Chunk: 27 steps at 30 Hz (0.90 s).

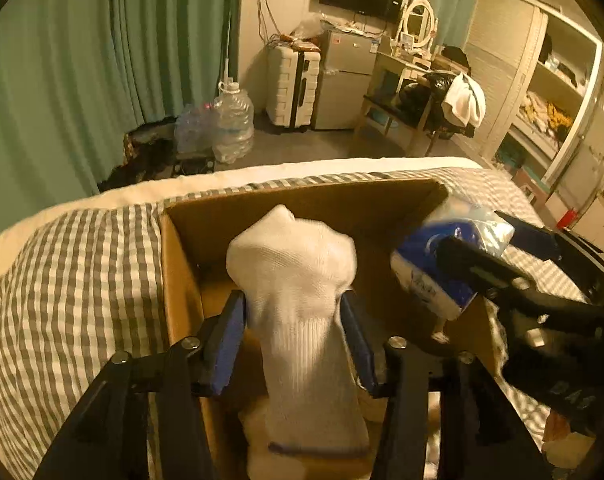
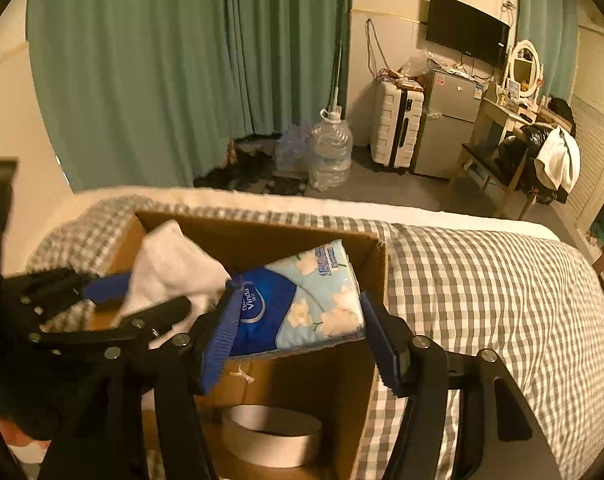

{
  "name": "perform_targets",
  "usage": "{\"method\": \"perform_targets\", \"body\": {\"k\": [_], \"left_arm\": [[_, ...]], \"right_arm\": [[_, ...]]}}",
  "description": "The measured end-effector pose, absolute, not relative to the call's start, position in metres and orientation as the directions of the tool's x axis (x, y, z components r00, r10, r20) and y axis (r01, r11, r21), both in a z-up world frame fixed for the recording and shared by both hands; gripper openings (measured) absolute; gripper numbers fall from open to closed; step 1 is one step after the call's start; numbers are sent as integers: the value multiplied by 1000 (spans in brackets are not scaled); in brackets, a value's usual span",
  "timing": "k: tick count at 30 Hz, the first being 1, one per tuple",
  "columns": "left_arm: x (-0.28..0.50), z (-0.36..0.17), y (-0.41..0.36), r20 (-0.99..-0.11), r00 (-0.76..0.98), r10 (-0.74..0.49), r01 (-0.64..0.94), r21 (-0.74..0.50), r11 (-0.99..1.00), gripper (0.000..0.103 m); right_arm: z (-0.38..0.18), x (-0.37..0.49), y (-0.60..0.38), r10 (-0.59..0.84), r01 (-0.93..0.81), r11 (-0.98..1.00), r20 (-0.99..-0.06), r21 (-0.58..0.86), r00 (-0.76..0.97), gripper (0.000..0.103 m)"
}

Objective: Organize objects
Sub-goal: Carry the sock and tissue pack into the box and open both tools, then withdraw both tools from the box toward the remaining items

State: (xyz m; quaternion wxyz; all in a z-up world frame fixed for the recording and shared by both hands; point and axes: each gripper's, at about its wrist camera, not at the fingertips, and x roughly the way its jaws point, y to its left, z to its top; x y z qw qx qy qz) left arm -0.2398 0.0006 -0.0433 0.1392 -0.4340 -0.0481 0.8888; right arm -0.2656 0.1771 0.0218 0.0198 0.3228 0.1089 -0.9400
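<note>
An open cardboard box (image 1: 182,280) stands on the checked bed; it also shows in the right wrist view (image 2: 341,392). My left gripper (image 1: 294,316) is shut on a white sock (image 1: 298,280) and holds it over the box. The sock (image 2: 170,264) and the left gripper (image 2: 134,300) also show at the left of the right wrist view. My right gripper (image 2: 298,320) is shut on a blue Vinda tissue pack (image 2: 302,304), above the box's right side. The pack (image 1: 441,256) and the right gripper (image 1: 497,248) show at the right of the left wrist view.
A roll of white tape (image 2: 270,432) lies on the box floor. The grey checked bedspread (image 2: 481,300) surrounds the box. Beyond the bed are green curtains (image 2: 162,72), water jugs (image 2: 329,152), a white suitcase (image 2: 397,124), a small fridge (image 2: 445,124) and a cluttered desk (image 2: 513,144).
</note>
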Motion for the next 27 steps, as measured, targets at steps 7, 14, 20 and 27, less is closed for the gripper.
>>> {"method": "perform_targets", "body": {"k": [7, 14, 20, 27], "left_arm": [[-191, 18, -11, -687, -685, 243, -191, -152, -970, 92], [-142, 77, -26, -626, -748, 220, -170, -140, -975, 98], [-107, 100, -35, -640, -761, 109, -69, -88, -994, 102], [-63, 89, -30, -647, -759, 72, -26, -80, -996, 103]], "right_arm": [[78, -215, 178, 10, 82, -985, -520, -154, -854, 84], [135, -147, 159, 33, 85, -966, -445, -244, -895, 85], [160, -93, 152, 24, 98, -956, -406, -277, -913, 85], [158, -52, 148, 51, 104, -930, -403, -353, -914, 85]]}}
